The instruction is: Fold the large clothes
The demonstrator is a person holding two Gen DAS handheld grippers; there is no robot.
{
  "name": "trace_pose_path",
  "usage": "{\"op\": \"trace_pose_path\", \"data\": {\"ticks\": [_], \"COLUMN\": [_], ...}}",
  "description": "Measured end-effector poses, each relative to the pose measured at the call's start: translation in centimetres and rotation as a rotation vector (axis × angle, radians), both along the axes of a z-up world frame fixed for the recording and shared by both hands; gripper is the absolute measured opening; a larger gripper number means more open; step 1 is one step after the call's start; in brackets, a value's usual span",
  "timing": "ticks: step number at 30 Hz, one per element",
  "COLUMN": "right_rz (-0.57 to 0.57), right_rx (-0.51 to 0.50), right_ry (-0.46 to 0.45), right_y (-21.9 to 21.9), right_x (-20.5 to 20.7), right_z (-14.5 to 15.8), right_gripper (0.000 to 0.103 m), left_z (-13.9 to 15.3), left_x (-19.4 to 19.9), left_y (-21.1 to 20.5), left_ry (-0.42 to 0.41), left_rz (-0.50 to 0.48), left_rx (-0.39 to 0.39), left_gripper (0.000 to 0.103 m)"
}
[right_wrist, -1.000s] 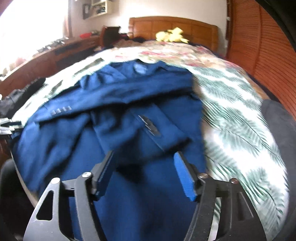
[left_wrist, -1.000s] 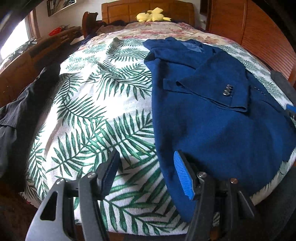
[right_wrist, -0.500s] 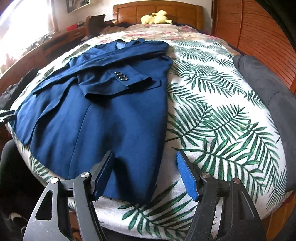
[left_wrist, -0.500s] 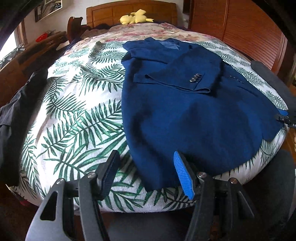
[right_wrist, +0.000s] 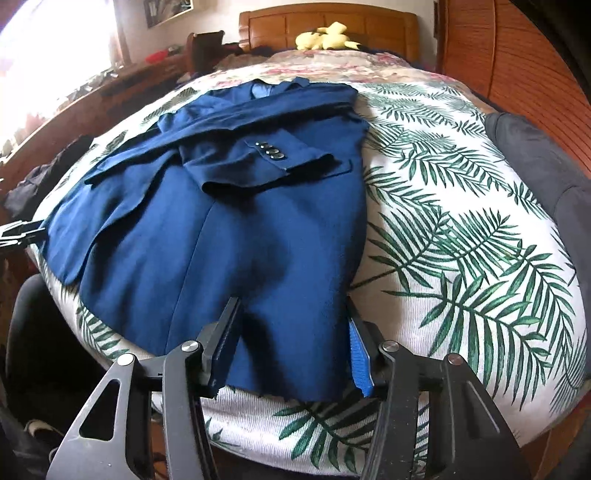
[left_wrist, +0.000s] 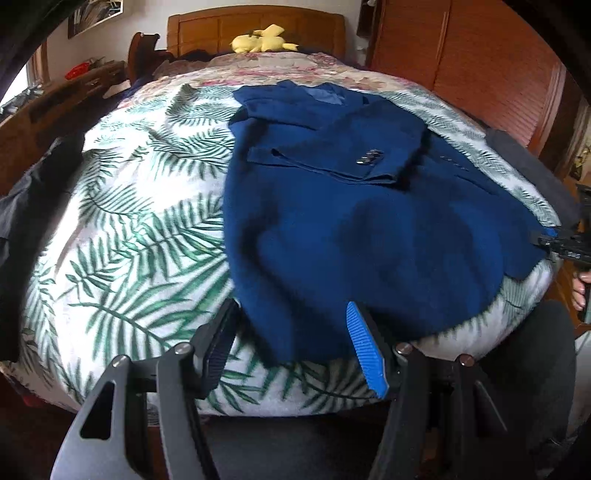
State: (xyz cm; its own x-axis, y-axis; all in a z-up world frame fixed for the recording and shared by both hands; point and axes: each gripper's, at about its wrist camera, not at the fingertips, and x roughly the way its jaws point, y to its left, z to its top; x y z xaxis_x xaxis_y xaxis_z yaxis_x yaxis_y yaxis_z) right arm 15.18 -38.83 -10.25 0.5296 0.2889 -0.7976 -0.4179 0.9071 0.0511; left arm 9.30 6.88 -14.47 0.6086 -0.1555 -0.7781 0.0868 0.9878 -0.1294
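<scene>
A navy blue suit jacket (left_wrist: 354, 221) lies flat on the palm-leaf bedspread (left_wrist: 140, 229), collar toward the headboard, both sleeves folded across the chest, cuff buttons (left_wrist: 368, 156) showing. My left gripper (left_wrist: 293, 345) is open at the jacket's near left hem corner, with the hem between its fingers. My right gripper (right_wrist: 291, 341) is open over the near right hem corner of the jacket (right_wrist: 258, 229). The right gripper's tip also shows at the right edge of the left wrist view (left_wrist: 565, 245).
A black garment (left_wrist: 33, 206) lies on the bed's left edge and a dark grey one (right_wrist: 543, 170) on the right edge. A yellow plush toy (left_wrist: 262, 38) sits by the wooden headboard (left_wrist: 255, 26). Wooden wardrobe doors (left_wrist: 480, 66) stand on the right.
Both grippers have come down to the jacket's near hem, one at each corner. They stay open. The jacket has not moved.
</scene>
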Motion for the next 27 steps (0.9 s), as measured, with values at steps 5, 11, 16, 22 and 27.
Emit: {"op": "trace_pose_path", "data": {"ticks": [5, 11, 16, 22, 27], "right_rz": [0.001, 0.021, 0.028, 0.011, -0.016], "right_rx": [-0.01, 0.031, 0.008, 0.035, 0.041], "right_ry": [0.008, -0.01, -0.012, 0.021, 0.014], "right_y": [0.0, 0.5, 1.3, 0.8, 1.0], "right_x": [0.1, 0.3, 0.5, 1.0, 1.1], "right_z": [-0.1, 0.7, 0.6, -0.2, -0.4], "right_gripper": [0.051, 0.013, 0.013, 0.014, 0.015], "left_z": [-0.2, -0.3, -0.4, -0.1, 0.3], "left_x": [-0.5, -0.7, -0.7, -0.3, -0.1], "left_y": [0.3, 1.1, 0.8, 0.8, 0.9], "left_ry": [-0.027, -0.032, -0.027, -0.035, -0.045], "left_rz": [0.018, 0.036, 0.034, 0.027, 0.012], "left_rx": [-0.034, -0.069, -0.048, -0.049, -0.05], "left_gripper": [0.046, 0.037, 0.037, 0.028, 0.016]}}
